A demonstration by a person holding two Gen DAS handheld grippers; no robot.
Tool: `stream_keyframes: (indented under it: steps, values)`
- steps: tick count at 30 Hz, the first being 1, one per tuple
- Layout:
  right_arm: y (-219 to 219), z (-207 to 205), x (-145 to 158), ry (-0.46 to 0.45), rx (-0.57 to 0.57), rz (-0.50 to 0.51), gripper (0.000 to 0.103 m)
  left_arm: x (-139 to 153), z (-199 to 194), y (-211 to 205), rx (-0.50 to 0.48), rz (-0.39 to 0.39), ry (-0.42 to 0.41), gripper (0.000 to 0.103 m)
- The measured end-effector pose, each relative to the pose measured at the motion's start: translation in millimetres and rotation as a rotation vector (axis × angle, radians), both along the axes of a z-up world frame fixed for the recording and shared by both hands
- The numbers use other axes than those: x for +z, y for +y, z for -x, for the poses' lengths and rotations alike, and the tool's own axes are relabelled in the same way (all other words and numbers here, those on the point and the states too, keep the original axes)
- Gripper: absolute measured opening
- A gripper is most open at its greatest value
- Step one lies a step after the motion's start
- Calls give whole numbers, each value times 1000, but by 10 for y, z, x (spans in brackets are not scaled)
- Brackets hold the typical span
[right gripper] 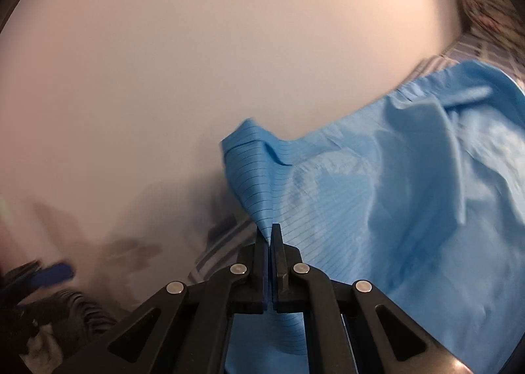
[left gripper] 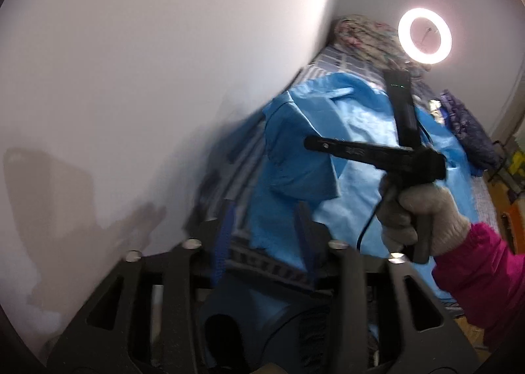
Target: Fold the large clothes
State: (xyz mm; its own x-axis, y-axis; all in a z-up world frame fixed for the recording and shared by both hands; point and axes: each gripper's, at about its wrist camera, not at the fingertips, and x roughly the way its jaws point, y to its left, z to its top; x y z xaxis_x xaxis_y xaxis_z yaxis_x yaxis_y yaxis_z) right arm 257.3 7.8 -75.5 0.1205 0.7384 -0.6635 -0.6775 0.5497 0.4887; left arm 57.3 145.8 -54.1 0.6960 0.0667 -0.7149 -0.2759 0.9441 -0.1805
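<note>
A large light-blue garment with fine dark stripes lies spread on a bed. My right gripper is shut on a raised fold at the edge of the garment, which peaks up from the pinch. My left gripper is open. Its blue pads stand apart over the garment's near edge and the sheet without pressing on either. In the left wrist view, a gloved hand in a pink sleeve holds the right tool over the garment.
A white wall runs close along the bed's left side. The striped bed sheet shows beside the garment. Patterned bedding is piled at the far end, under a lit ring light. A purple cloth lies at the right.
</note>
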Motion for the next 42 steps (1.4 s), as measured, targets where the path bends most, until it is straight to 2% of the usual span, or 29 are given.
stream_keyframes:
  steps: [1, 2, 5, 7, 9, 10, 11, 12, 15, 22, 25, 27, 29, 33, 34, 35, 36, 37, 38, 40, 42]
  values:
    - [-120, 10, -17, 12, -3, -8, 0, 13, -31, -18, -5, 10, -8, 65]
    - [-208, 29, -22, 18, -9, -10, 0, 27, -84, -53, -16, 25, -26, 74]
    - [-445, 65, -103, 38, -34, 3, 0, -13, -316, -108, -59, 99, -45, 76]
    - [-576, 73, -155, 63, -30, 4, 2, -95, -496, -110, -84, 176, -40, 76]
    - [-656, 74, -172, 84, -21, 19, 7, -225, -743, -90, -109, 279, -14, 76]
    - [-692, 82, -197, 88, -12, 22, 10, -281, -826, -73, -116, 304, -3, 76]
    - [-745, 104, -191, 79, -5, 28, 21, -355, -953, -72, -121, 327, 15, 76]
    - [-802, 121, -151, 65, 2, 29, 31, -399, -1054, -72, -123, 333, 29, 76]
    - [-1010, 44, -75, 51, 1, 15, 32, -592, -1384, -94, -122, 349, 71, 76]
    - [-1207, -507, -59, 0, -153, 102, 27, -983, -1768, -53, -72, 340, 150, 76]
    - [-1210, -814, -174, 18, -210, 115, 27, -1027, -1872, -43, -75, 362, 162, 76]
    - [-1160, -955, -274, 34, -231, 137, 26, -1050, -1964, -100, -94, 347, 174, 82]
    - [-1087, -1032, -403, 51, -236, 171, 25, -1110, -2053, -155, -93, 310, 209, 88]
    - [-1027, -1048, -637, 85, -235, 226, 24, -1325, -2200, -190, -54, 295, 273, 87]
    - [-1020, -1056, -678, 93, -234, 226, 24, -1355, -2221, -198, -42, 280, 278, 71]
    - [-1014, -1046, -709, 99, -234, 226, 24, -1390, -2241, -201, -37, 266, 282, 32]
    - [-1017, -1034, -719, 108, -233, 225, 24, -1419, -2255, -201, -42, 262, 291, 16]
    - [-1019, -1031, -726, 114, -229, 220, 24, -1414, -2240, -180, -41, 274, 280, 8]
    - [-1015, -1015, -718, 117, -220, 213, 24, -1369, -2207, -153, -47, 288, 249, 4]
    - [-985, -981, -704, 111, -205, 213, 24, -1199, -2132, -124, -65, 268, 192, 2]
    - [-933, -966, -712, 111, -202, 223, 24, -891, -2012, -105, -96, 227, 109, 1]
